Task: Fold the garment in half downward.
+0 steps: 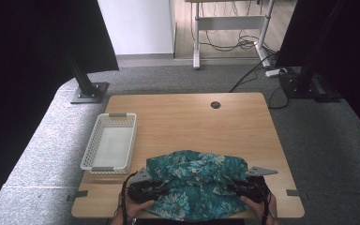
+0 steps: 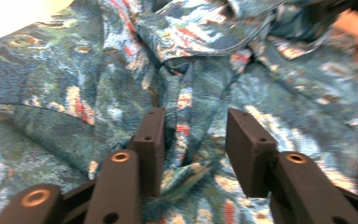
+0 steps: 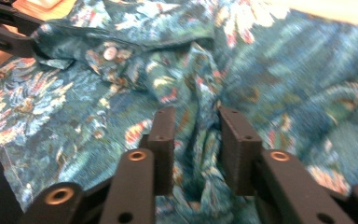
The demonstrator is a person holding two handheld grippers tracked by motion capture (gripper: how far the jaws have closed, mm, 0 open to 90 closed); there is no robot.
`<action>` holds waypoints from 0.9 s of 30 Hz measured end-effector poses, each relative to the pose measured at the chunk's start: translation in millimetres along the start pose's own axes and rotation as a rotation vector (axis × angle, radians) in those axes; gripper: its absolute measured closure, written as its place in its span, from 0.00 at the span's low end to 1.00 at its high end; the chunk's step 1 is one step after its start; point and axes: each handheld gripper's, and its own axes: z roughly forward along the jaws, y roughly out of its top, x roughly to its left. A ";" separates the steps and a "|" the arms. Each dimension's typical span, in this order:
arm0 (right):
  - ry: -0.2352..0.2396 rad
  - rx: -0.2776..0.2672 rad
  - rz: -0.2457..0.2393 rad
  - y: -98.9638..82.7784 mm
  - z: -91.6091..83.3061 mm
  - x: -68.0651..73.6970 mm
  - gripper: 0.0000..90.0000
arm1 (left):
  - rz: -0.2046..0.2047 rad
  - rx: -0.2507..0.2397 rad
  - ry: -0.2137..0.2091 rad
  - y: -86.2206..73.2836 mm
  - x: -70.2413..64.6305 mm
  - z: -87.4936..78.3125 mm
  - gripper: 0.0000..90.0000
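A teal floral shirt lies bunched at the table's near edge, between the person's two hands. My left gripper points into the cloth with its jaws apart; a loose fold rises between them, and the pads do not press on it. My right gripper stands the same way over another fold, jaws apart. A shirt button shows beyond it. In the high view the grey plate of the left gripper and that of the right stick out at the shirt's two sides, and cloth covers the fingertips.
A white perforated basket stands empty at the left side of the wooden table. A round cable hole sits near the far edge. Black stands and floor cables lie beyond the table.
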 end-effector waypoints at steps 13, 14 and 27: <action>-0.038 0.096 -0.088 16.5 24.4 16.8 0.94 | 0.032 -0.012 0.016 -6.5 -4.2 -6.8 0.97; -0.048 0.100 -0.096 14.8 23.7 17.1 0.96 | 0.030 -0.014 0.016 -7.9 -4.5 -7.9 0.98; 0.021 0.054 -0.075 -5.9 6.1 14.8 0.95 | 0.038 0.004 -0.010 -17.5 -15.0 -12.0 0.83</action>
